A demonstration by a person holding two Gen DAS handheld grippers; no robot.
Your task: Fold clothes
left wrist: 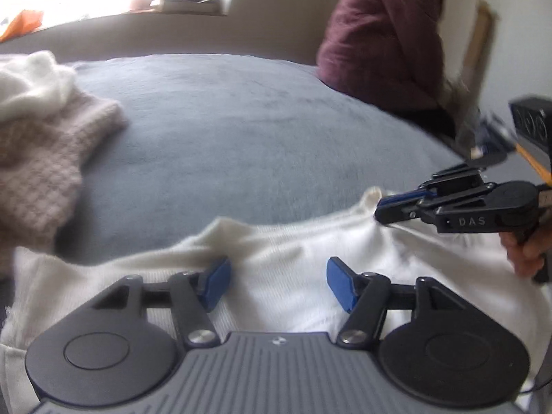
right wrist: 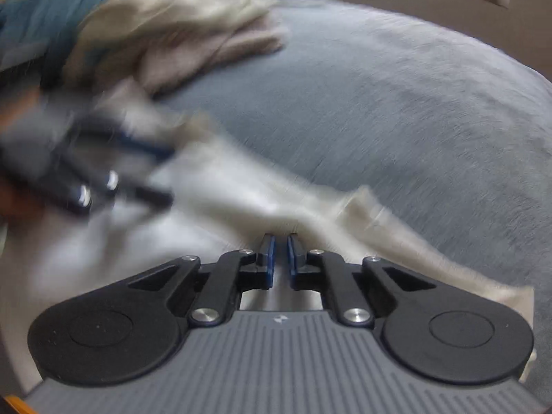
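Note:
A white garment (left wrist: 283,252) lies on a grey-blue blanket (left wrist: 224,131) at the near edge. My left gripper (left wrist: 277,281) is open, its blue pads (left wrist: 217,281) spread over the white cloth with nothing between them. My right gripper (left wrist: 383,212) shows at the right of the left wrist view, fingers closed at the garment's far right corner. In the right wrist view the right gripper (right wrist: 279,258) has its pads nearly together over the white garment (right wrist: 241,186); the view is blurred and cloth between the pads cannot be made out. The left gripper (right wrist: 103,172) shows blurred at left.
A pile of knit clothes, pink (left wrist: 45,158) and white (left wrist: 31,79), lies at the left of the blanket; it also shows in the right wrist view (right wrist: 193,34). A person in a maroon top (left wrist: 386,34) sits at the blanket's far right. A window sill (left wrist: 138,3) runs behind.

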